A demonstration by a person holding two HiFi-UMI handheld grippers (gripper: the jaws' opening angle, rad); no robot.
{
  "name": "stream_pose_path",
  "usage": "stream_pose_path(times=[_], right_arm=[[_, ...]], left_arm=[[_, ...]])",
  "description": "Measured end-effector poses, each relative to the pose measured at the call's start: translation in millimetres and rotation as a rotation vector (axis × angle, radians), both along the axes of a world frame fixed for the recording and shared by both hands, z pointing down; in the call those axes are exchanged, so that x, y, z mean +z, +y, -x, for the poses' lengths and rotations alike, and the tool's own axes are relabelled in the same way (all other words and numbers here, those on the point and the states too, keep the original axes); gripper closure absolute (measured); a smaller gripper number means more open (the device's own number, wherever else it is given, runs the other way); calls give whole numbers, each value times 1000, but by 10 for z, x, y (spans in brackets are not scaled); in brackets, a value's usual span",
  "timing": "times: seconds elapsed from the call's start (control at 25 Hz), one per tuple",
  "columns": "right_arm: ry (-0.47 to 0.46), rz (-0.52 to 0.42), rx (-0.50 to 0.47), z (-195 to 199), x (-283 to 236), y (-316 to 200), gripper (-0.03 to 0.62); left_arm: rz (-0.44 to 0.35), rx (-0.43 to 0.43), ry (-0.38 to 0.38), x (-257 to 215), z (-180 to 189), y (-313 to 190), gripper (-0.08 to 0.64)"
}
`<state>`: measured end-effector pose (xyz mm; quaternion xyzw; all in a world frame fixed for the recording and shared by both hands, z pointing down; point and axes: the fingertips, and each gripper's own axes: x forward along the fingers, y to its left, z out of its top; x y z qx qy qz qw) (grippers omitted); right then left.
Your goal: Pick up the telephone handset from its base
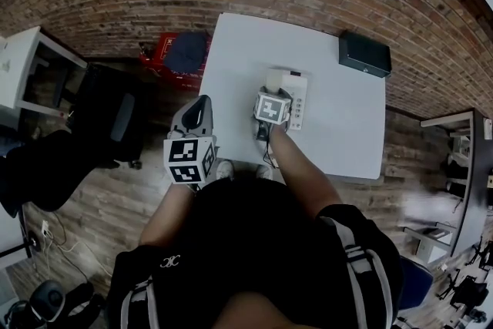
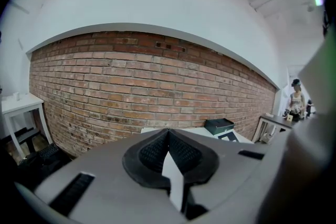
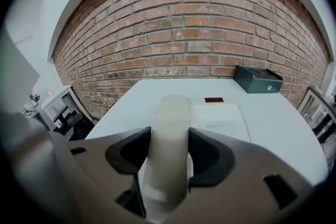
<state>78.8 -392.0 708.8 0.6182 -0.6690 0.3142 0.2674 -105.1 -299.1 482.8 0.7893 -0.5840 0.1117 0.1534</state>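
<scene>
The cream telephone handset (image 3: 170, 128) lies on its base (image 3: 220, 118) on the white table (image 3: 278, 134). In the right gripper view it runs lengthwise between the two black pads. My right gripper (image 3: 169, 152) is open and straddles it, with the pads close beside its sides. In the head view that gripper (image 1: 273, 87) is over the left side of the phone base (image 1: 296, 98), and only the far end of the handset (image 1: 276, 76) shows. My left gripper (image 1: 202, 101) is off the table's left edge, over the floor. It is shut on nothing (image 2: 168, 136), pads meeting.
A black box (image 1: 364, 53) sits at the table's far right corner (image 3: 257, 78). A red crate (image 1: 173, 50) and a black chair (image 1: 108, 115) stand on the floor to the left. A brick wall runs behind. A white side table (image 3: 60, 102) is far left.
</scene>
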Motion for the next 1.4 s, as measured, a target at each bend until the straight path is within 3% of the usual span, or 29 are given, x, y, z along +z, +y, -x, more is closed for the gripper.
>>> stream_pose_path(times=[0.48,0.68,1.04,1.4], right_arm=[[-62,-89,-32,23,-350,82,390],[-98,-209,-113,114,-715,163,390],[-191,-430,-136,-36,-1661,370,390],[-191,-670,-52,-516,-2455,568,390]], left_arm=[[-14,26,15,-34,-93,-59,558],[-16,58,17,-35,-199,-53,558],[-45,112,23,-118,-439,-116,558],[-90,176,37,-238,-737,-212,558]])
